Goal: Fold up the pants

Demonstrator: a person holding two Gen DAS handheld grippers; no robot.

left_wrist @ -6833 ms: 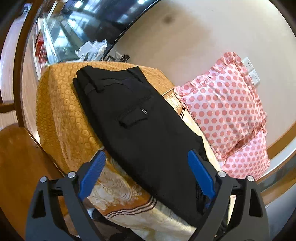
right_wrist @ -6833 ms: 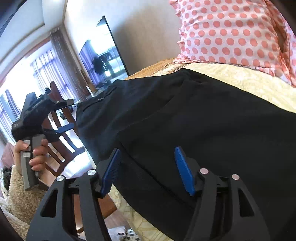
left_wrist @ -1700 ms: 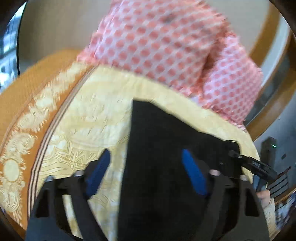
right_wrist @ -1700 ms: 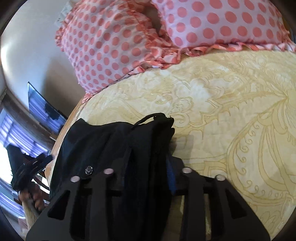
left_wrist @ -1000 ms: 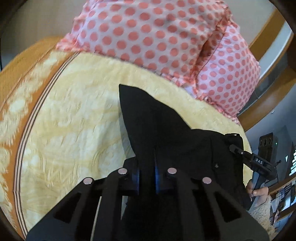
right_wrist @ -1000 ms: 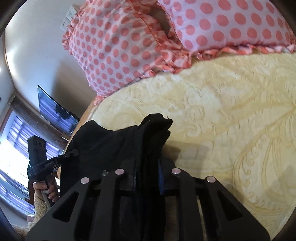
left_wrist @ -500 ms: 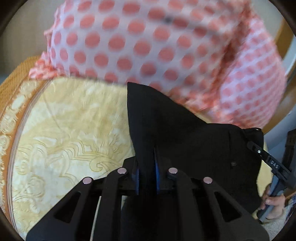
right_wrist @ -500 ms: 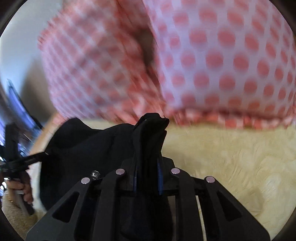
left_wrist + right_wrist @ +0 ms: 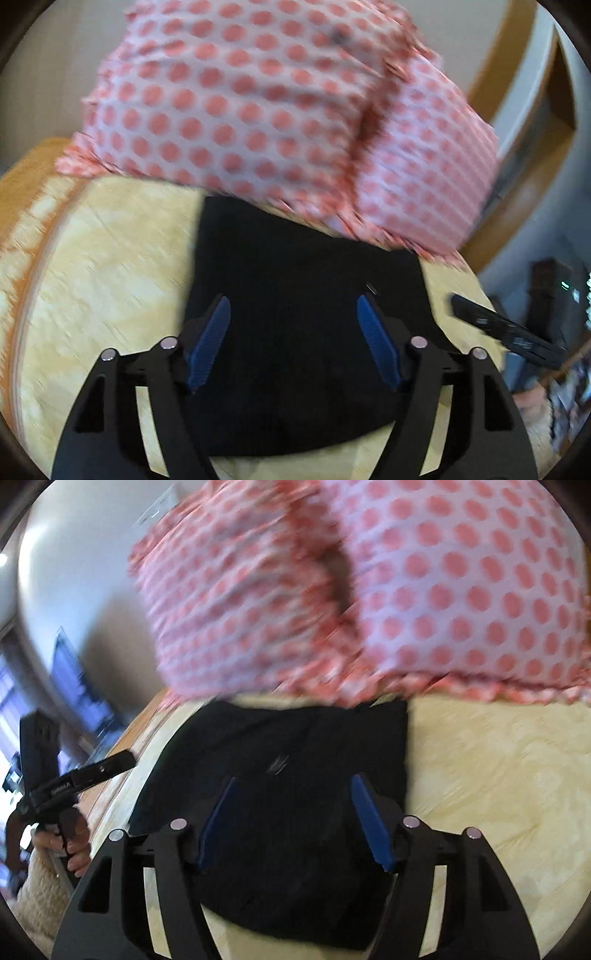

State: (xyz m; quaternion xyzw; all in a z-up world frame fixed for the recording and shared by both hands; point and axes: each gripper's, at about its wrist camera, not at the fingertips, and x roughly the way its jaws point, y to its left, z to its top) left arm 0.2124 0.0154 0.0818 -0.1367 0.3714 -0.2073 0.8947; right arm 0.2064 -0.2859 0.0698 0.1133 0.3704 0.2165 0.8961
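Observation:
The black pants point(image 9: 295, 280) lie folded in a compact rectangle on the yellow patterned bedspread point(image 9: 96, 266), their far edge against the polka-dot pillows. My left gripper point(image 9: 291, 339) is open and empty, hovering just above the pants' near half. In the right wrist view the same folded pants point(image 9: 295, 760) lie flat, and my right gripper point(image 9: 291, 816) is open and empty over them. The right gripper's tip shows at the right of the left wrist view point(image 9: 506, 332); the left gripper, held in a hand, shows at the left of the right wrist view point(image 9: 74, 775).
Two pink pillows with red dots point(image 9: 266, 110) lean against the wall behind the pants, also in the right wrist view point(image 9: 424, 590). The orange border of the bedspread point(image 9: 22, 177) runs along the left. A wooden headboard edge point(image 9: 517, 74) curves at the right.
Both grippers were shut on pinched folds of the pants half a second ago. Both have opened and let go, and the pants now lie flat and folded by the pillows.

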